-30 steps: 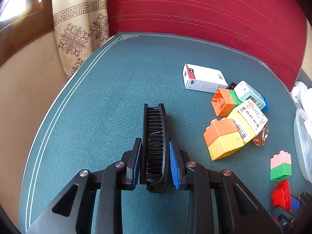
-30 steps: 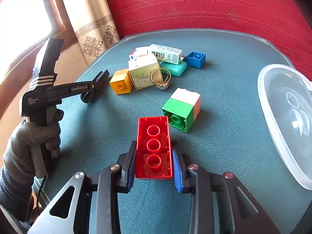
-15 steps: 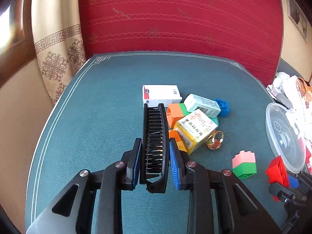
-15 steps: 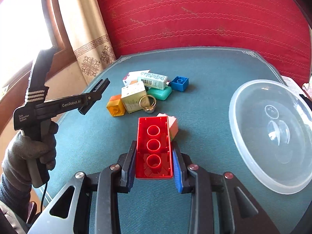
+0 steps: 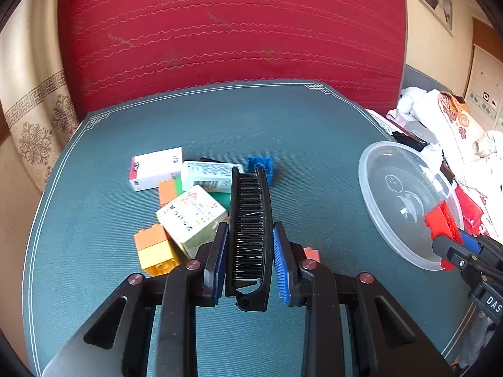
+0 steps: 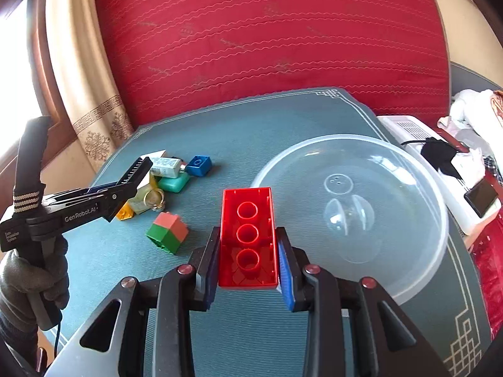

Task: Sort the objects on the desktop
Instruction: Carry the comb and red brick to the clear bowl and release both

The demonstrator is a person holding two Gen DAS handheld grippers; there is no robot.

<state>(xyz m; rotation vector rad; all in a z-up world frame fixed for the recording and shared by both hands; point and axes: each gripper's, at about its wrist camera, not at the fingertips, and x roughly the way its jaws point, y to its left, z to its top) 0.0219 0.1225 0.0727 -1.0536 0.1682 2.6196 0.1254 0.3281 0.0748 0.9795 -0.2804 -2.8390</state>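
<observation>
My left gripper (image 5: 249, 232) is shut on a black folding comb (image 5: 250, 201), held lengthwise above the teal tabletop (image 5: 94, 282). From the right wrist view, that gripper (image 6: 138, 172) hangs over the pile of objects, carried by a gloved hand (image 6: 31, 279). My right gripper (image 6: 248, 235) is shut on a red brick (image 6: 246, 210), hollow side up, just left of a clear plastic bowl (image 6: 408, 188). In the left wrist view the red brick (image 5: 440, 223) sits at the near rim of the bowl (image 5: 377, 172).
A pile lies mid-table: white box (image 5: 155, 172), printed carton (image 5: 191, 216), orange-yellow brick (image 5: 155, 251), blue brick (image 5: 259, 165). A green-and-pink brick (image 6: 168, 232) and a gold ring (image 6: 154, 196) lie nearby. A red cushion (image 6: 267, 47) backs the table. Clutter lies off the right edge (image 5: 446, 119).
Both grippers have risen and swung right, keeping the comb and the red brick. The bowl is now larger and closer in both views, and the pile has slid left.
</observation>
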